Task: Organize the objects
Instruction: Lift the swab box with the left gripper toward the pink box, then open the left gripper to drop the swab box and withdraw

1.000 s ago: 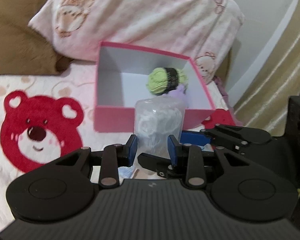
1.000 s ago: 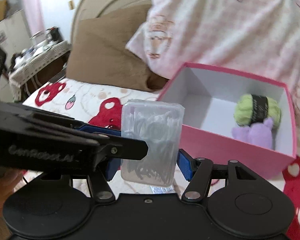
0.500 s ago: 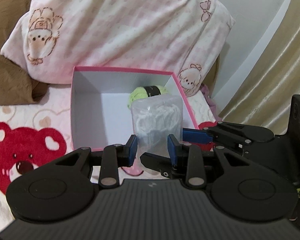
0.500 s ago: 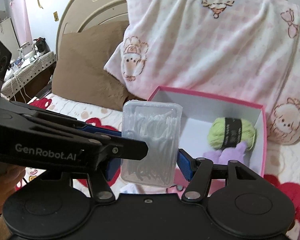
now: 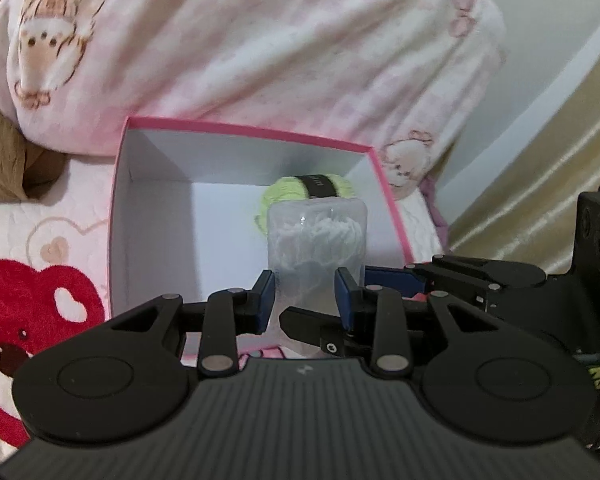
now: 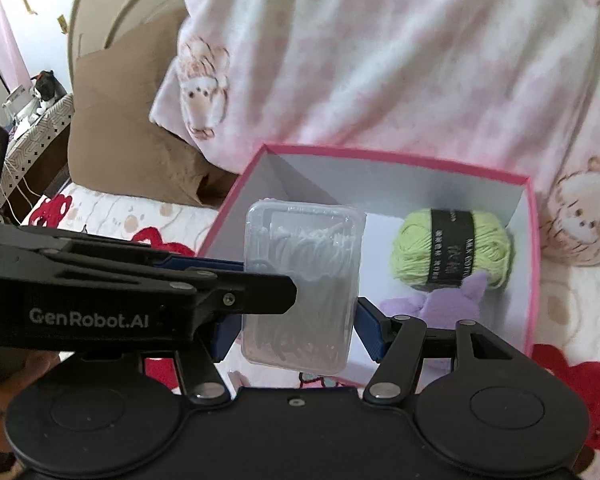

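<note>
Both claws (image 5: 305,296) (image 6: 296,330) clamp the clear case (image 6: 300,288) between them over the pink box (image 6: 532,264).

Past my tool, a big pink-and-white pillow (image 6: 400,60) printed with little cartoon figures fills the far view — it leans over everything ahead of me. Off to my left a brown cushion (image 6: 128,128) is tucked partly under it. Beneath my tool lies a pale bedspread (image 5: 40,236) with a red bear face (image 5: 24,328) at my lower left. To my right hangs a gold curtain (image 5: 540,184) beside a white wall — and far left, a cluttered side table (image 6: 32,120), too small to read.
</note>
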Motion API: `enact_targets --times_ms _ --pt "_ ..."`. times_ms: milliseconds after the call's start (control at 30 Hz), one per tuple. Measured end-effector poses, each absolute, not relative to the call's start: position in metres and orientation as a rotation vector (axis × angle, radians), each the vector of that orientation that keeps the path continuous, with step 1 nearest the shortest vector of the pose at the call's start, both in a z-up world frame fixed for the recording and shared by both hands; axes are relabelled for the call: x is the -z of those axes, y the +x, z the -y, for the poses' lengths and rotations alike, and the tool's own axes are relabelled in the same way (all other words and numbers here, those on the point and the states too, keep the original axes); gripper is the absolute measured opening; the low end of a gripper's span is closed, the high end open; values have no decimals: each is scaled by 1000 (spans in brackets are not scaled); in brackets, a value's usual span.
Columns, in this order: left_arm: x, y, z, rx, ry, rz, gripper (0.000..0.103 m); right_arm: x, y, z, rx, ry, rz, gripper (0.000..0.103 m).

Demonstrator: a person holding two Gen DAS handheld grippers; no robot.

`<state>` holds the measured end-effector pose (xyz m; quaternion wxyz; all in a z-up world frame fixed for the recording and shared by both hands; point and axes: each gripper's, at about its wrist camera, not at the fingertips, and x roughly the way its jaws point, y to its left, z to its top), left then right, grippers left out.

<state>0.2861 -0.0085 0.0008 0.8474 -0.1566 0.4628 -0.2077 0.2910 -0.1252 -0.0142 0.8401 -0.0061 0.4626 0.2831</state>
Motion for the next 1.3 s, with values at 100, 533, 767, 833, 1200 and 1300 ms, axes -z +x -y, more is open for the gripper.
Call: enact_targets --times_ms 100,533,767,833,1200,1300 --pt "18 301 3 415 -364 -1000 30 29 309 118 -598 0 -1026 66" --pt "88 341 15 371 -391 -1112 30 97 349 115 -551 61 -1189 66" --pt "105 347 16 353 -386 -1156 30 114 355 111 -553 38 -1233 66" --pt "107 348 18 350 -378 -1162 30 117 354 110 -552 29 -1240 66" --pt "105 348 24 307 -319 -1145 30 87 333 122 -578 22 -1150 71" --pt "91 340 24 308 -290 -1114 30 70 321 129 -592 16 -1092 71"
